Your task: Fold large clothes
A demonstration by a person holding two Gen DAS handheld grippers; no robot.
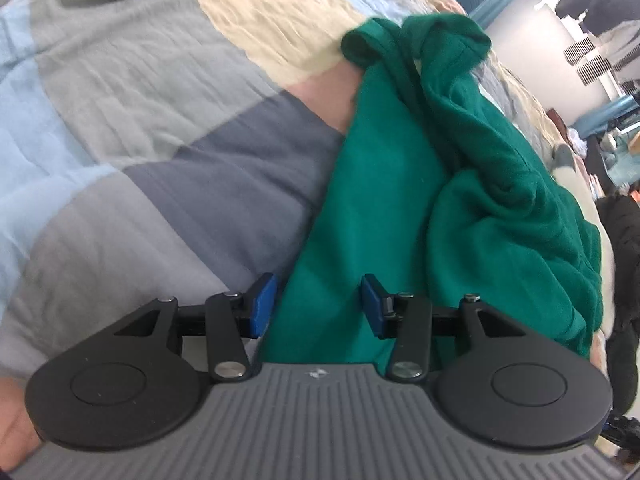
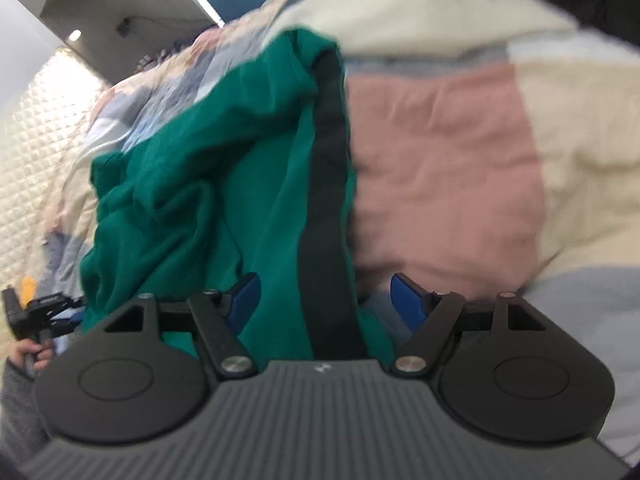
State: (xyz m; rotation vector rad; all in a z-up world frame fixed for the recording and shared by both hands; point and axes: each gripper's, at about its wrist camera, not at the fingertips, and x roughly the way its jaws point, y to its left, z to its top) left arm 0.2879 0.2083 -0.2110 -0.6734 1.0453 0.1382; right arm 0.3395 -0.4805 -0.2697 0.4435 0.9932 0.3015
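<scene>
Green garment [image 1: 440, 200] lies bunched on the quilt [image 1: 140, 120], unfolded; left gripper [image 1: 316, 304] and right gripper [image 2: 324, 300] gape over it, gripping nothing.

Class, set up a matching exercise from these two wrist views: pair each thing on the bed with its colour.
Things:
1. garment
2. stripe on the garment
3. pads of the left tool
4. quilt patch right of the garment

Colours:
A. pink
B. blue
C. green
D. black

Pairs: 1-C, 2-D, 3-B, 4-A
</scene>
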